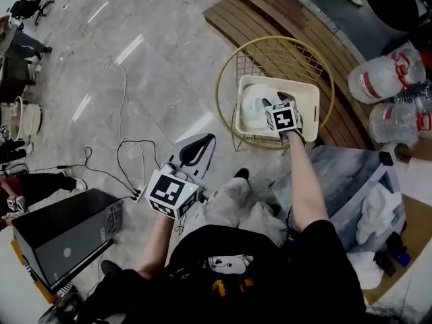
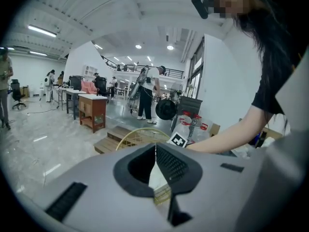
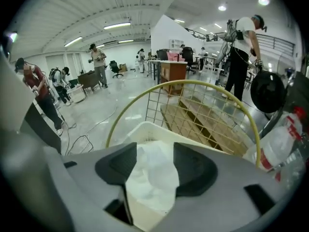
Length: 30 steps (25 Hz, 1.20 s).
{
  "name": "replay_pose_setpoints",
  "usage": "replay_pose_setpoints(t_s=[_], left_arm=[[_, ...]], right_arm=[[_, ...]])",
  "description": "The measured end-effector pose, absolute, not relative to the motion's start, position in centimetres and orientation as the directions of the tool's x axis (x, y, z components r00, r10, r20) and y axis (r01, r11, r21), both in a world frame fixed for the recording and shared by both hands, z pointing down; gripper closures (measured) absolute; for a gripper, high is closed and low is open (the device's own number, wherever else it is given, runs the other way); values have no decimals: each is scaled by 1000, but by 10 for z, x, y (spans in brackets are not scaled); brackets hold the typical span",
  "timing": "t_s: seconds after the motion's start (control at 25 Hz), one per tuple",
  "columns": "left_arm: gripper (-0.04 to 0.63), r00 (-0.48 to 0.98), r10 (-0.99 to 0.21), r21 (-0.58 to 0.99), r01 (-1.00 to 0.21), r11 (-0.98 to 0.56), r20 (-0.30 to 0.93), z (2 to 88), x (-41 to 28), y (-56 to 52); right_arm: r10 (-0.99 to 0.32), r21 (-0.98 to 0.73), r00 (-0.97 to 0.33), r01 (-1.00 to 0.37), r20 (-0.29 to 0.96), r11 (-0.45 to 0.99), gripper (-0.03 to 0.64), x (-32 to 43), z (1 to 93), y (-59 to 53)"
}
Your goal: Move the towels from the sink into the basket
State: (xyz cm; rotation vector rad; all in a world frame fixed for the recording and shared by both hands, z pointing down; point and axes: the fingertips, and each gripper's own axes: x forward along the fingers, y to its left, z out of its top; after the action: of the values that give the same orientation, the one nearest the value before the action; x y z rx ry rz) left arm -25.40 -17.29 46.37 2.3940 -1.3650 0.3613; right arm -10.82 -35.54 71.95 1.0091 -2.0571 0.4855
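Note:
A cream plastic basket sits inside a round yellow wire frame on the floor. A white towel lies in it. My right gripper hangs just over the basket, pointing down into it. In the right gripper view its jaws stand apart, and the towel shows in the gap without the pads pressing on it. My left gripper is held low at the left, away from the basket, its pads meeting at the tip with nothing between them. The grey sink at the right holds more white towels.
A wooden pallet lies behind the basket. Clear bags of bottles stand at the right. Cables trail over the grey floor, and a black box stands at the lower left. Several people are far off in the hall.

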Motion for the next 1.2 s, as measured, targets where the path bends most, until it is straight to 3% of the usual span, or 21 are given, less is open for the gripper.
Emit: replay_pose_setpoints(t_s=[0.28,0.6,0.92,1.2], left_arm=[[584,576,-733,183,-815,-550,362,447,-218,-177],[584,751,-583,183,-649,-738,312,425,-114,-160],[584,887,-373,217,-434,-874,271,410,34,-98],[584,936,-239,212,-296,-931,259,403,154,-47]], right_arm=[[-629,-23,-459,-818,627,574,379,-79,618,-337],[-791,-34,-457,-873,408,487,399,20,479,-251],[-908,89,-217,-960,359,265,399,201,420,-132],[-890,151,65,-989,450,4,358,373,463,-36]])
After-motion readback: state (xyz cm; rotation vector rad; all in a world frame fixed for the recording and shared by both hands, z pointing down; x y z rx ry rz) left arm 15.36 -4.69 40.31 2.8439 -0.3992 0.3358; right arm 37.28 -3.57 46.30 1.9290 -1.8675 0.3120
